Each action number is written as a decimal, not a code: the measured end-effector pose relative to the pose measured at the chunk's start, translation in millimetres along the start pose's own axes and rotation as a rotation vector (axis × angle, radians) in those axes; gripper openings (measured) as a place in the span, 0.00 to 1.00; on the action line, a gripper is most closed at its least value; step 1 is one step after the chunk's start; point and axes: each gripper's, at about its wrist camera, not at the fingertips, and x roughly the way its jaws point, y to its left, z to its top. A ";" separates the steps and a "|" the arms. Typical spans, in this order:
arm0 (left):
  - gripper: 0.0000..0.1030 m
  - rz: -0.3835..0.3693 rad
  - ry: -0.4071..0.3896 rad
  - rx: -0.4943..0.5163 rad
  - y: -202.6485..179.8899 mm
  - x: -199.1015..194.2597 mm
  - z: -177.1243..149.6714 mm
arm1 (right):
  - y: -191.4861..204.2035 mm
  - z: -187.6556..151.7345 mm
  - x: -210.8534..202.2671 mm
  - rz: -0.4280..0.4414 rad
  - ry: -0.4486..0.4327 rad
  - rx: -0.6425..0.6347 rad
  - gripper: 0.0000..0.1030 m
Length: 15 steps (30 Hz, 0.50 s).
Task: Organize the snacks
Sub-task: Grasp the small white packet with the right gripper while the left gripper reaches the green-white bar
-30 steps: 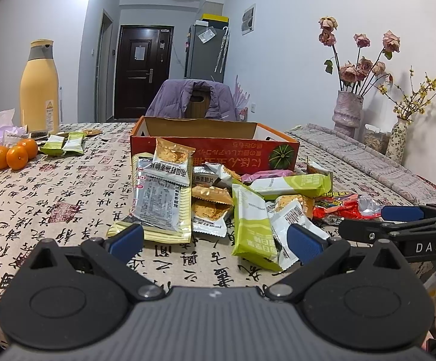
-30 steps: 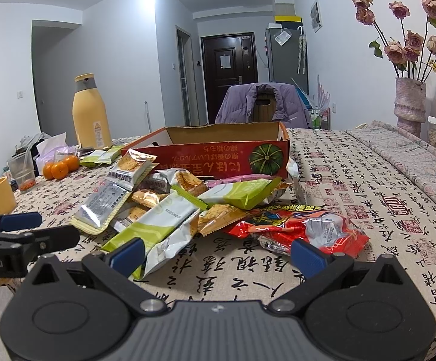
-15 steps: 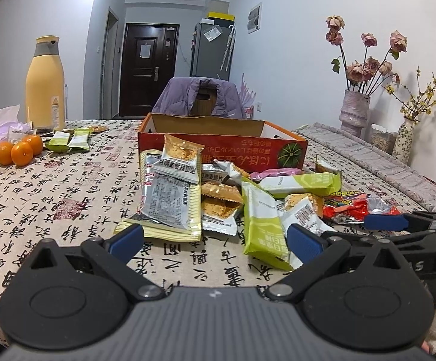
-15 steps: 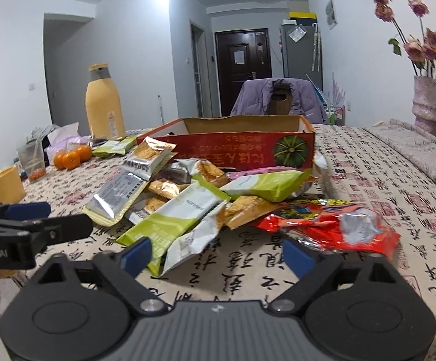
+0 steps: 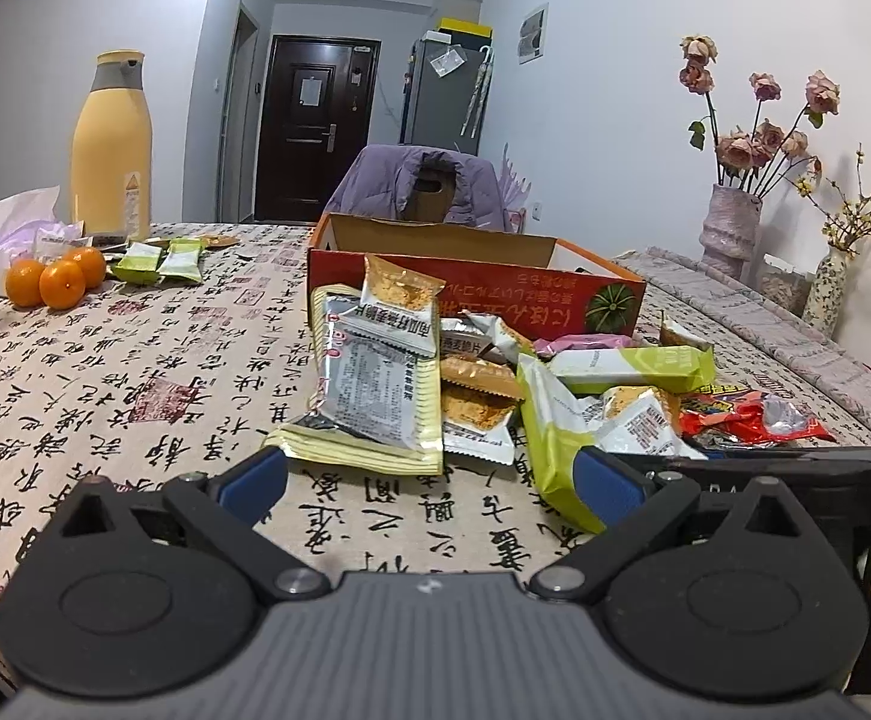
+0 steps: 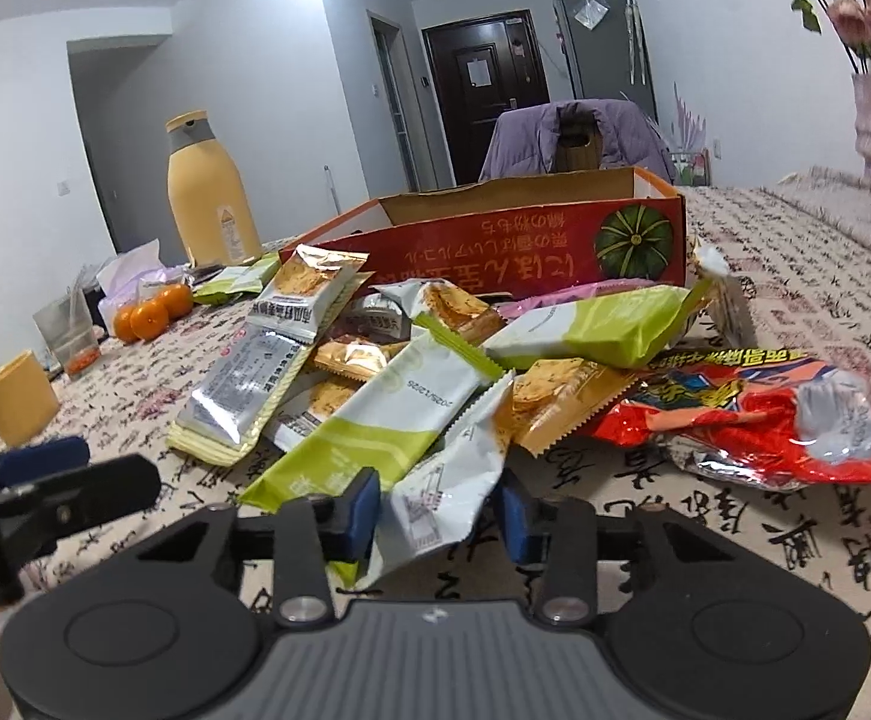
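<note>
A pile of snack packets (image 5: 435, 384) lies on the patterned tablecloth in front of a red open cardboard box (image 5: 477, 294); the pile (image 6: 435, 372) and the box (image 6: 525, 246) also show in the right wrist view. My left gripper (image 5: 429, 480) is open and empty, just short of the pile's near edge. My right gripper (image 6: 438, 513) has its jaws narrowed around the near end of a white packet (image 6: 447, 480), beside a long green and white packet (image 6: 369, 420). The pads look close to the packet, not clearly pressing it.
A yellow bottle (image 5: 112, 144), oranges (image 5: 54, 279) and two small green packets (image 5: 159, 258) stand at the far left. A red crinkled bag (image 6: 753, 414) lies right of the pile. Vases with flowers (image 5: 735, 222) stand at the right. A yellow cup (image 6: 18, 405) sits near left.
My right gripper has moved forward to the pile and its jaws have narrowed around the white packet's end. My left gripper has edged closer to the pile and stays open.
</note>
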 end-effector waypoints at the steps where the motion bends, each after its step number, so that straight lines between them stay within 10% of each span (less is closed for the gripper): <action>1: 1.00 0.000 0.002 -0.002 0.6 0.4 0.0 | -0.6 0.7 1.4 0.004 -0.001 0.004 0.32; 15: 1.00 -0.003 0.016 -0.013 1.6 4.7 -0.2 | -0.3 -0.2 -13.3 0.003 -0.043 -0.060 0.14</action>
